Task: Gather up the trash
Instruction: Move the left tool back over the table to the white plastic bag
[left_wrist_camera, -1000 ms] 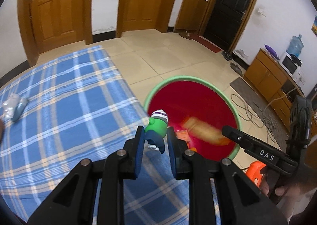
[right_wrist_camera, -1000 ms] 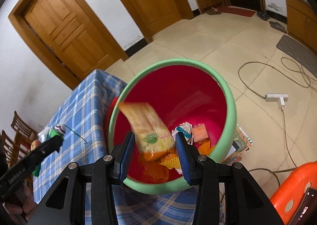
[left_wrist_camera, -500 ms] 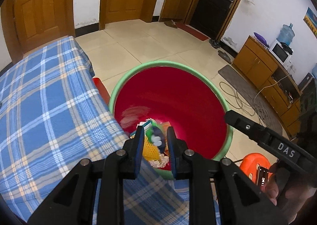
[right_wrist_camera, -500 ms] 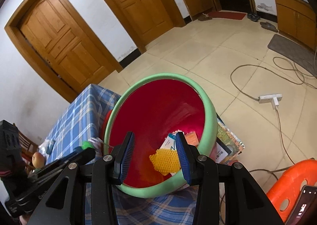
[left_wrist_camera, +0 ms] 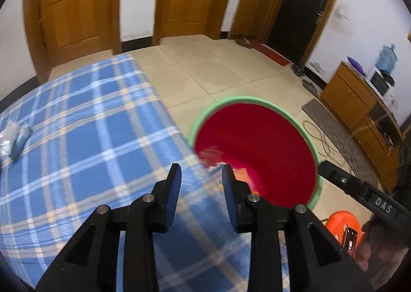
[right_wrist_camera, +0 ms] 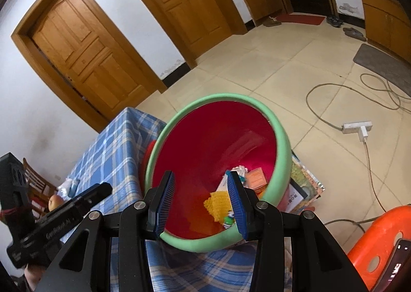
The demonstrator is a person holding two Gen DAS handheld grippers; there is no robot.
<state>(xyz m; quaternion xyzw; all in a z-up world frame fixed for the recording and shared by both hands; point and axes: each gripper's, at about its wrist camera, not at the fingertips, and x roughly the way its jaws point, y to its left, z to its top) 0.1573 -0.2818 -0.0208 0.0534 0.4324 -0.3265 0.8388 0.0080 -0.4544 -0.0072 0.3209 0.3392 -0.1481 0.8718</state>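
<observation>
The red bin with a green rim (left_wrist_camera: 257, 99) stands on the floor against the edge of the blue plaid table (left_wrist_camera: 90, 125). My left gripper (left_wrist_camera: 201, 168) hovers over that edge, its jaws opening with nothing between them. My right gripper (right_wrist_camera: 201, 175) hangs open and empty above the bin (right_wrist_camera: 282, 143). Down in the bin lie a yellow mesh piece (right_wrist_camera: 218, 202), an orange card (right_wrist_camera: 255, 176) and a green toy (right_wrist_camera: 228, 220). A clear plastic wrapper (left_wrist_camera: 12, 138) lies on the table at the far left.
An orange stool (right_wrist_camera: 380, 230) with a phone on it stands to the right of the bin. Magazines (right_wrist_camera: 303, 184) lie beside the bin. A power strip (right_wrist_camera: 357, 127) and cables run over the floor. A fruit (right_wrist_camera: 54, 200) sits near a wooden chair (right_wrist_camera: 33, 179).
The snack packet dropped out of my right gripper into the bin. My left gripper carried the green toy over the bin, let it go, widened and swung back over the table edge.
</observation>
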